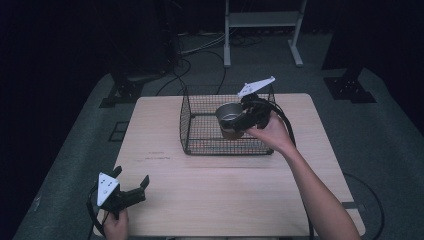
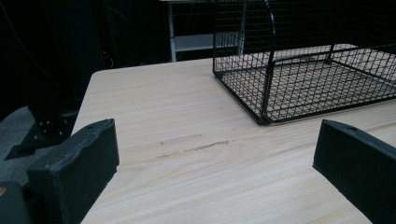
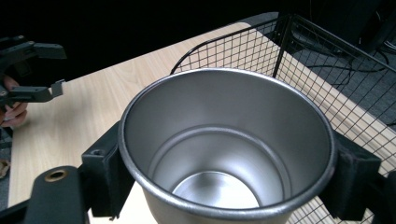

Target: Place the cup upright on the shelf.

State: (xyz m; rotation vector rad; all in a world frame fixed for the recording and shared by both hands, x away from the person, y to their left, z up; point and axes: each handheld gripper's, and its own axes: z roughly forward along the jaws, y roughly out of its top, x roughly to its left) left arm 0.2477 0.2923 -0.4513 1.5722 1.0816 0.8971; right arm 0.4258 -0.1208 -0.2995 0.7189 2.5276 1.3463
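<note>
Light wooden rectangular table [image 1: 210,195], dark room, grey floor around it. Black wire-mesh rectangular basket [image 1: 200,127] sits on the far middle of the table, open top, mesh floor bare where visible.

Right gripper [image 1: 239,121], black with a grey three-cornered plate on top, is held by the person's right hand [image 1: 274,131] over the right part of the basket. Its jaws are clamped on a round silver metal cup [image 1: 227,116], one jaw on each side of the wall just under the rim. In the right gripper view the cup [image 3: 224,154] is upright, open mouth up, empty, shiny inside, with the basket [image 3: 261,51] mesh behind and below it. In the high view the cup is inside the basket's outline, at its right half; whether its base touches the mesh floor, cannot tell.

Left gripper [image 1: 134,186], black, same grey plate, is held by the left hand [image 1: 116,226] at the near left corner of the table, well apart from the basket. Jaws spread wide, nothing between them; left gripper view shows bare table [image 2: 187,154] between them and the basket [image 2: 303,74] ahead to the right. Faint scuff marks [image 2: 194,143] on the wood in front of the jaws. The left gripper [image 3: 51,65] also appears far off in the right gripper view, jaws apart.
</note>
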